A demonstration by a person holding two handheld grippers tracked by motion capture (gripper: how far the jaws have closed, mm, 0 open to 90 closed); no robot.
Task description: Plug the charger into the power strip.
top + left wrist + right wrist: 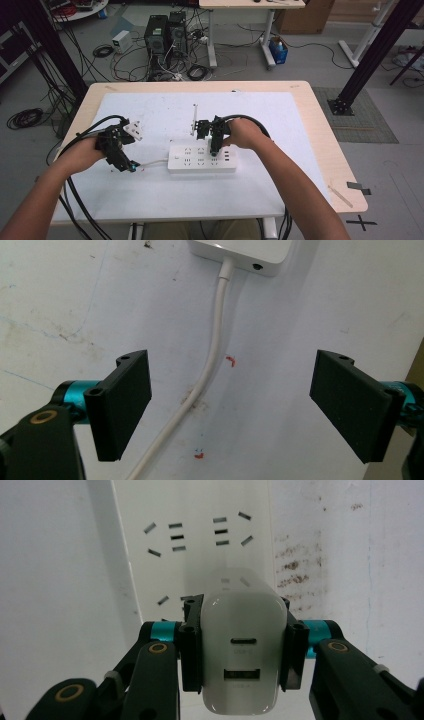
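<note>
A white power strip (201, 159) lies mid-table on a white mat (165, 195), its white cable (152, 163) running off to the left. My right gripper (214, 149) hovers over the strip's right part, shut on a white USB charger (244, 655) with two ports facing the camera. The strip's sockets (200, 540) show just beyond the charger. My left gripper (132, 167) is open at the strip's left end. In the left gripper view the cable (215, 340) runs between the wide-apart jaws of the left gripper (235, 400), untouched, up to the strip's end (245, 255).
A white plug-like block (134, 130) rests by the left hand. A thin white stick (194, 120) lies behind the strip. The wooden table's edge (345, 175) is to the right; black cables trail off the front left, and computers and wires sit on the floor beyond.
</note>
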